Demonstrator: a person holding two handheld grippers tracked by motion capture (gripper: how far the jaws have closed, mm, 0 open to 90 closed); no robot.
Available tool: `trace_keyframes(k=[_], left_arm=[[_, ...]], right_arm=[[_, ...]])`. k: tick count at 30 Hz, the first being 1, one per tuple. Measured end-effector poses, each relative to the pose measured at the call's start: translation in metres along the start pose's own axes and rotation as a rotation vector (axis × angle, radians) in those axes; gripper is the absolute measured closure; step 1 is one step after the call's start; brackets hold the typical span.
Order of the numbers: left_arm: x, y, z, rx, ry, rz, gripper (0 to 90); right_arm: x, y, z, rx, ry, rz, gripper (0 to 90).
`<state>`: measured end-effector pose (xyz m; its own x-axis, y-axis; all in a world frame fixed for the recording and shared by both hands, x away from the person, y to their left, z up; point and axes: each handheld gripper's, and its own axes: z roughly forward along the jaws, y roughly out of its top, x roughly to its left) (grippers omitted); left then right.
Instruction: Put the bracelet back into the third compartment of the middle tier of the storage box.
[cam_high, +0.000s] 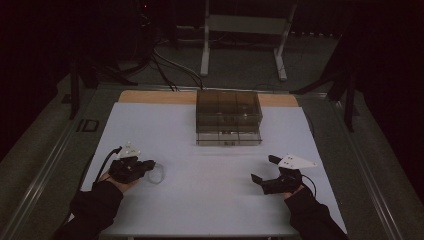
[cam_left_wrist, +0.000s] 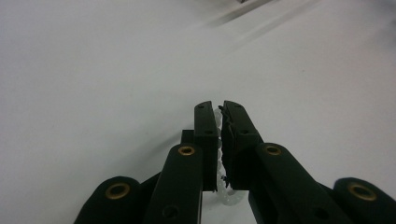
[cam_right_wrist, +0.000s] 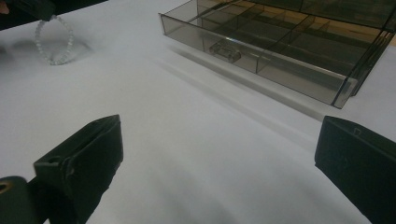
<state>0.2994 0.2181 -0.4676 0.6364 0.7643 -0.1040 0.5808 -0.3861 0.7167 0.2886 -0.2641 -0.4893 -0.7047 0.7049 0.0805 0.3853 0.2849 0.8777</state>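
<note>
We see left tool (cam_left_wrist: 219, 108) clamped on clear bead bracelet (cam_right_wrist: 53, 41) | right tool (cam_right_wrist: 219, 154) jaws apart over white counter (cam_high: 215, 200) | smoky drawer box (cam_high: 228, 117) beyond

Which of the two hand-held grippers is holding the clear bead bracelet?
The left hand-held gripper: its jaws are shut on the clear bead bracelet. The right hand-held gripper stands wide open with nothing between its jaws, facing the smoky plastic drawer box.

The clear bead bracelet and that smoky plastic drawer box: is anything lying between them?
No. Between the clear bead bracelet, held in the left tool, and the smoky plastic drawer box, the right gripper view shows bare white tabletop.
</note>
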Motion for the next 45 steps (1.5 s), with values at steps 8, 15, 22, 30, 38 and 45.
trace_keyframes(k=[8,15,22,30,38,45], left_arm=[[-0.005,0.006,-0.003,-0.025,-0.007,0.010,87.2],[-0.011,0.014,-0.003,-0.044,-0.028,0.023,87.1],[-0.017,0.023,-0.003,-0.054,-0.038,0.054,87.1],[-0.025,0.035,-0.001,-0.064,-0.066,0.081,87.1],[-0.031,0.047,0.003,-0.060,-0.096,0.105,87.1],[-0.032,0.057,0.010,-0.057,-0.127,0.117,87.1]], right_arm=[[0.000,0.000,0.000,0.000,0.006,-0.003,1.6],[0.000,0.000,0.000,0.001,0.003,-0.002,1.7],[0.000,0.000,0.000,0.004,0.003,-0.002,1.6],[0.000,0.000,0.000,0.000,0.013,-0.001,1.6],[0.000,-0.001,0.001,0.000,0.014,-0.002,1.6],[0.001,-0.001,0.000,-0.001,0.013,-0.006,1.6]])
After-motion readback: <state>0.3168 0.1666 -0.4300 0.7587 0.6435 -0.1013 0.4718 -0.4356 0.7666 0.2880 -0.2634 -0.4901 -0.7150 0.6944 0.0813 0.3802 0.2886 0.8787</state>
